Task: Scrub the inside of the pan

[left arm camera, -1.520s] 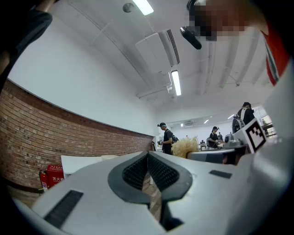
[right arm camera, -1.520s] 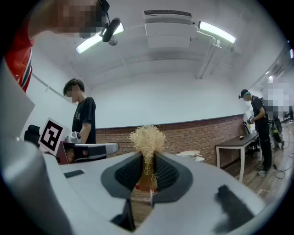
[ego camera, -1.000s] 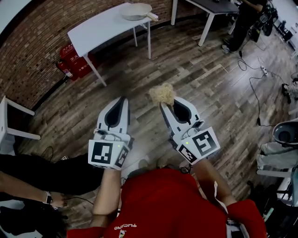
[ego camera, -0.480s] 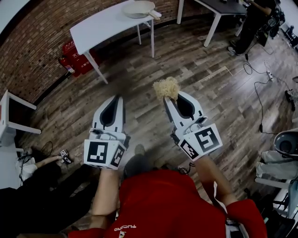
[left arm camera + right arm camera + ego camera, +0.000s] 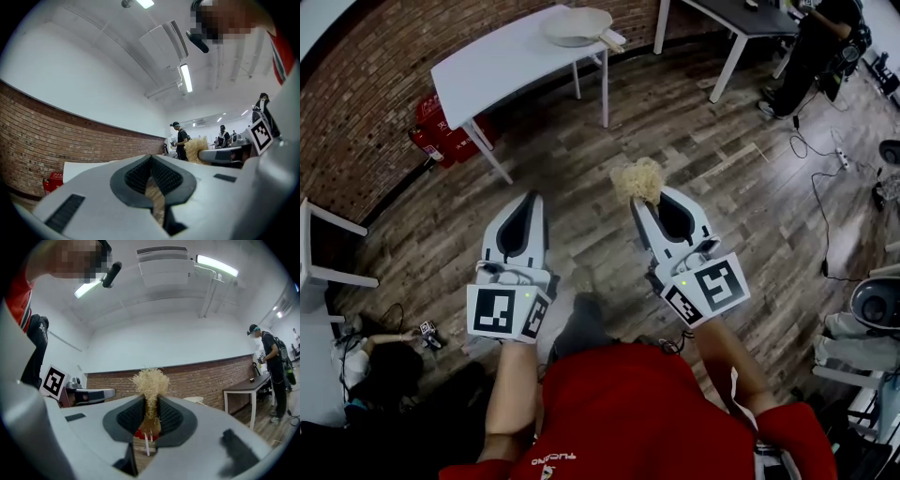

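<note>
The pale pan (image 5: 577, 25) lies on a white table (image 5: 497, 61) far ahead, by the brick wall. My right gripper (image 5: 644, 199) is shut on a straw-coloured fibre scrubber (image 5: 637, 180), whose tuft sticks out past the tips. In the right gripper view the scrubber (image 5: 151, 383) is pinched between the ribbed pads of the right gripper (image 5: 151, 405). My left gripper (image 5: 528, 199) is held level beside it, shut with nothing in it; its tips meet in the left gripper view (image 5: 151, 158). Both grippers hang over the wooden floor, well short of the table.
Red fire extinguishers (image 5: 441, 127) stand by the wall left of the table. A dark table (image 5: 741, 14) and a standing person (image 5: 811, 42) are at the far right, with cables (image 5: 820, 159) on the floor. A person crouches at the lower left (image 5: 380, 366).
Both grippers keep the same pose and the scrubber stays held. The view has shifted slightly over the floor. The person at the lower left has drawn back toward the left edge.
</note>
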The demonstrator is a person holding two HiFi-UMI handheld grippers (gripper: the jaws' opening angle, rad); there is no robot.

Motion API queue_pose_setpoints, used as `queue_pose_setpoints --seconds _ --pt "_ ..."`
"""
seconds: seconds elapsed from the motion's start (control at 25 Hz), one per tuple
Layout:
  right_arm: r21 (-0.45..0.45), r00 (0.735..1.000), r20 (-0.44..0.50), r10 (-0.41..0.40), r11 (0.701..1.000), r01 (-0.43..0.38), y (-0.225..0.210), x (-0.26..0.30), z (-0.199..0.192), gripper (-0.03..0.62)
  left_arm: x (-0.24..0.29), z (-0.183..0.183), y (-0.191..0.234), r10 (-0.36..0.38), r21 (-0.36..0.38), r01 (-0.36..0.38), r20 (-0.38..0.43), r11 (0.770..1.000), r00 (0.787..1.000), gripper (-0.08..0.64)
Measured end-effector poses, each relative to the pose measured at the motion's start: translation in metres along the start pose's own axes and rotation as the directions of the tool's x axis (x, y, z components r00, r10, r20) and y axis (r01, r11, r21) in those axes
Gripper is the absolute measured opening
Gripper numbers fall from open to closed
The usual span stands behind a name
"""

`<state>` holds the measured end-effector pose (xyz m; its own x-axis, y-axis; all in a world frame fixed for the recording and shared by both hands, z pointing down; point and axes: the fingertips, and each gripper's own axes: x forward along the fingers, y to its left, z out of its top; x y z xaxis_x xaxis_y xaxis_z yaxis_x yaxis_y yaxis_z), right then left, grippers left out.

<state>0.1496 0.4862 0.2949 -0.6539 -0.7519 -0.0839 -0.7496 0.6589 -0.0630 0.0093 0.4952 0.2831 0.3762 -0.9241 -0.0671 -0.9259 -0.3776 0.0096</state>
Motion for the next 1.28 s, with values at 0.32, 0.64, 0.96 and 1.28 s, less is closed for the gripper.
queue_pose_setpoints --seconds 0.32,0.64,0.96,1.28 --pt "-0.026 0.999 -0.010 -0.039 0.999 0.038 -0.042 0.111 0.011 0.075 0.095 0.007 0.091 -0.030 0.012 0.030 0.012 0.999 0.999 0.014" --pt "-0.041 0.994 -0.007 -0.107 0.993 0.106 -0.087 0.211 0.015 0.075 0.178 -0.004 0.169 -0.057 0.004 0.057 0.015 0.998 0.998 0.014" --pt "-0.046 0.990 -0.016 -0.137 0.990 0.137 -0.120 0.275 0.012 0.075 0.239 -0.010 0.217 -0.074 -0.024 0.075 0.010 0.997 0.997 0.014" --pt "-0.060 0.994 -0.015 -0.112 0.992 0.111 -0.169 0.331 0.003 0.075 0.308 -0.021 0.242 -0.064 -0.004 0.064 -0.006 0.998 0.998 0.014"
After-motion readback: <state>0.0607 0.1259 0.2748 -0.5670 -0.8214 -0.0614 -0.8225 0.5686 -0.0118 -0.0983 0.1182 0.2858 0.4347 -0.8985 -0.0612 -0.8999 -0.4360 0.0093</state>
